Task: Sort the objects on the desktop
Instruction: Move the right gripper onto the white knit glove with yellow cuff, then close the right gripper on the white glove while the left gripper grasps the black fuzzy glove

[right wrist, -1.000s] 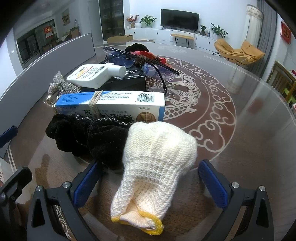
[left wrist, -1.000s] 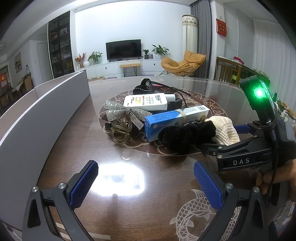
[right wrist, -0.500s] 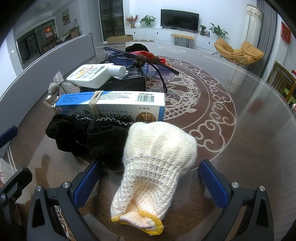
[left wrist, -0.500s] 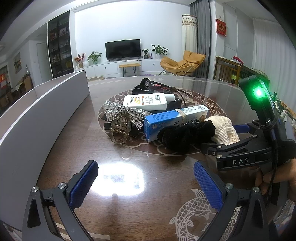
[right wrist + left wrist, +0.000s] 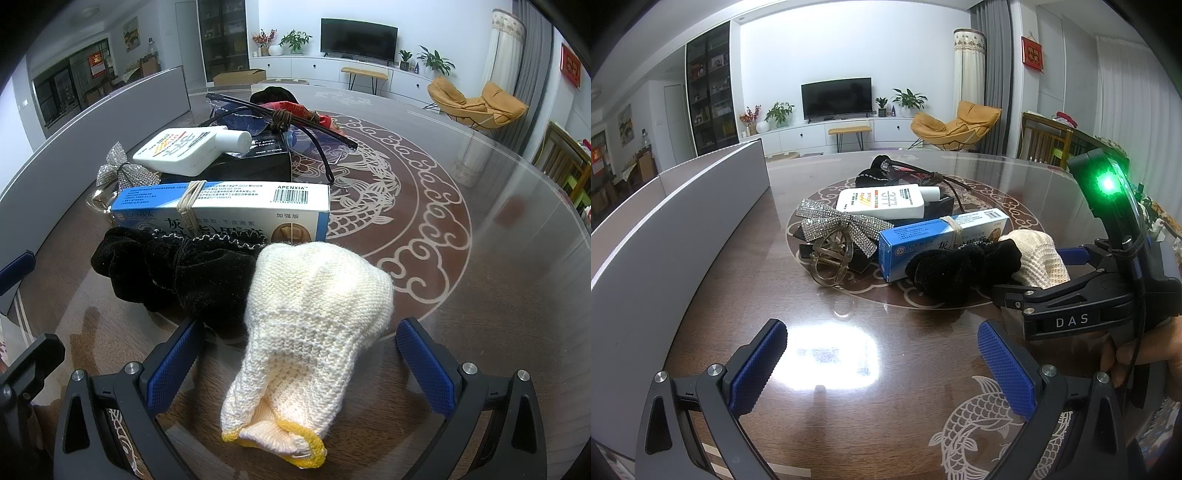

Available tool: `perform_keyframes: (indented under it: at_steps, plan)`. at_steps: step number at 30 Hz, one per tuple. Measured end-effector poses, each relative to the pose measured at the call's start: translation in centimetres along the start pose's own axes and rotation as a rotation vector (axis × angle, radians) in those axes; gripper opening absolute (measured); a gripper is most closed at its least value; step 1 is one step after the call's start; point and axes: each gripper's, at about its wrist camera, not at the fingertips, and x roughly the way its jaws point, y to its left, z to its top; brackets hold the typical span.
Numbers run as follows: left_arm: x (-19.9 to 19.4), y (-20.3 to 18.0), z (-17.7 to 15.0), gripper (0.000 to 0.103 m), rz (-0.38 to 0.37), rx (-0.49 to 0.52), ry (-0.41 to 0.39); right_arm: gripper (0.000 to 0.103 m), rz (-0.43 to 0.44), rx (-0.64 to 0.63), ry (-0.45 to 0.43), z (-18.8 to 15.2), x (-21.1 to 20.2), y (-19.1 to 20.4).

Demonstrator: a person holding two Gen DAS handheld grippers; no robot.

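A pile of objects lies mid-table: a cream knitted glove (image 5: 314,317), a black velvet scrunchie (image 5: 173,269), a blue-and-white carton (image 5: 236,210), a white bottle (image 5: 192,146), dark glasses (image 5: 280,118), a rhinestone bow (image 5: 834,221) and a clear claw clip (image 5: 831,258). My right gripper (image 5: 299,365) stands open with the glove's cuff lying between its fingers, untouched by the pads. My left gripper (image 5: 882,365) is open over bare tabletop, short of the pile. The right gripper's black body (image 5: 1082,306) shows at the right of the left wrist view.
A long grey panel (image 5: 676,221) stands along the table's left side. The glass-topped round table (image 5: 842,369) has a carved pattern. A hand (image 5: 1145,354) holds the right gripper. Chairs and a living room lie beyond.
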Motion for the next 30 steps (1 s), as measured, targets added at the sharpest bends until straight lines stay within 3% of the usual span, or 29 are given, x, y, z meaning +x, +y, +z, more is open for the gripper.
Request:
perform_keyframes:
  at_steps: [9,20,26,28,30]
  plan:
    - [0.1,-0.1,0.0,0.103,-0.001,0.000,0.002,0.103,0.000,0.000,0.000,0.0,-0.1,0.0]
    - [0.5,0.9,-0.2,0.103,-0.066,-0.055,0.022,0.103,0.019,-0.035,0.048,-1.6,-1.2,-0.8]
    - [2.6,-1.5,0.5,0.103,-0.052,0.101,0.151,0.103,0.013,-0.018,0.001,-3.4,-2.3,-2.5]
    - [2.9,-1.2,1.0,0.103,-0.039,0.090,0.150,0.103,0.007,-0.016,0.002,-3.0,-2.3,-2.5]
    - [3.3,-0.2,1.7,0.103,-0.078,0.026,0.162,0.103,0.007,-0.016,0.001,-3.1,-2.4,-2.5]
